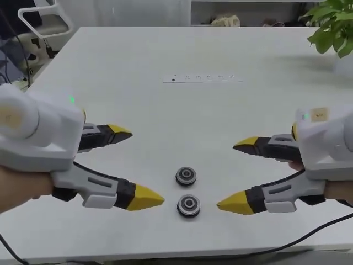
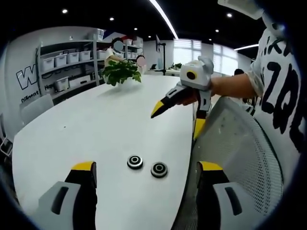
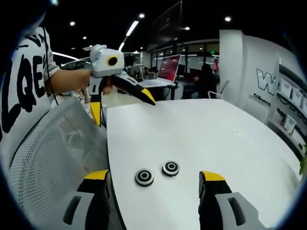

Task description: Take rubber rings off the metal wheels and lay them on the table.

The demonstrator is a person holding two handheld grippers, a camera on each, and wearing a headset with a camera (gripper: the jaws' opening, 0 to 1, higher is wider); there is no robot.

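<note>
Two wheels lie near the table's (image 1: 165, 110) front edge, a near wheel (image 1: 188, 205) and a far wheel (image 1: 186, 176). Two grippers hang over that edge, the left gripper (image 1: 144, 165) and the right gripper (image 1: 228, 175). One plant (image 1: 331, 25) stands at the table's far right corner.

Large "W" on wall (image 3: 242, 62), shirt (image 2: 283, 81) letters — partly cut off

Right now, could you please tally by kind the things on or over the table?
Wheels: 2, near wheel and far wheel
Tools: 2, left tool and right tool, both open
Plant: 1
Total: 5
</note>
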